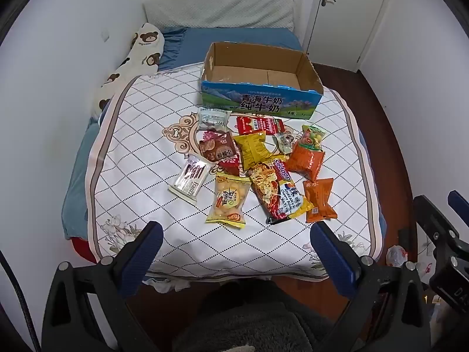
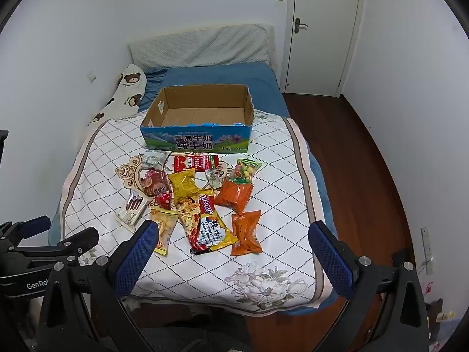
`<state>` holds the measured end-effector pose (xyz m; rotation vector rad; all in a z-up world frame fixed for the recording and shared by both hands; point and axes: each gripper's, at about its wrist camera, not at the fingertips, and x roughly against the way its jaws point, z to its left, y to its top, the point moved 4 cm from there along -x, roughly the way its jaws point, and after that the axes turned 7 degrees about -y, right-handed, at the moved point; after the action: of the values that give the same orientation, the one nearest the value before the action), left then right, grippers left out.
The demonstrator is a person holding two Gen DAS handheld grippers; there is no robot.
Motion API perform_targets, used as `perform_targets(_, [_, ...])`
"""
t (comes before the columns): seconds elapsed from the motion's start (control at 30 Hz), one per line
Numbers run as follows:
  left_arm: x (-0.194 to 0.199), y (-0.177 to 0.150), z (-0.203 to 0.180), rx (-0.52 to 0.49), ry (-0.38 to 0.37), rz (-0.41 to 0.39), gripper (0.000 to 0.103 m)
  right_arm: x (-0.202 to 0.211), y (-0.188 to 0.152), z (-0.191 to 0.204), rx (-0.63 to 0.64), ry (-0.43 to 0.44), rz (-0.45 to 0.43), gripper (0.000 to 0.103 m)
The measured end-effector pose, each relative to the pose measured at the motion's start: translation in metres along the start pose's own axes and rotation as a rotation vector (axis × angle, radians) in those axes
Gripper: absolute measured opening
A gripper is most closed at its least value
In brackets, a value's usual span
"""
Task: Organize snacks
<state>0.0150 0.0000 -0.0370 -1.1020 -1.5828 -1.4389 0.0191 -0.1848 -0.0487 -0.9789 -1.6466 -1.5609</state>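
Bed (image 1: 132, 135) with quilted cover carries an empty cardboard box (image 1: 261, 101) mid-bed; snack packets (image 1: 258, 164) lie loose between it and the foot edge. Left gripper (image 1: 234, 240) and right gripper (image 2: 231, 239): fingers spread wide, holding nothing. Only the right view shows the wall socket (image 2: 427, 249). Packet print is mostly illegible.

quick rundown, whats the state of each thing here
box: open, empty
snacks: loose pile on the quilt, none boxed
left claw: open, empty
right claw: open, empty
door: shut
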Motion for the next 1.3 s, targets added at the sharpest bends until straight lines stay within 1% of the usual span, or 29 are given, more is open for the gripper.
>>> perform_targets(0.17, [0.0005, 0.0002, 0.0001, -0.001, 0.002, -0.001, 0.103, 0.0001, -0.0007, -0.0004, -0.005, 0.011, 0.010, 0.103])
perform_targets(0.67, [0.0089, 0.0032, -0.0017, -0.005, 0.004, -0.007, 0.103, -0.0006, -0.0029, -0.0018, -0.007, -0.007, 0.021, 0.103])
perform_targets(0.87, [0.0064, 0.0049, -0.0022, -0.008, 0.009, -0.009, 0.103, -0.0033, -0.0062, 0.0001, -0.009, -0.012, 0.035, 0.103])
perform_targets(1.3, [0.0059, 0.0007, -0.0015, -0.010, 0.008, -0.013, 0.103, -0.0048, -0.0064, -0.0026, -0.011, -0.024, 0.034, 0.103])
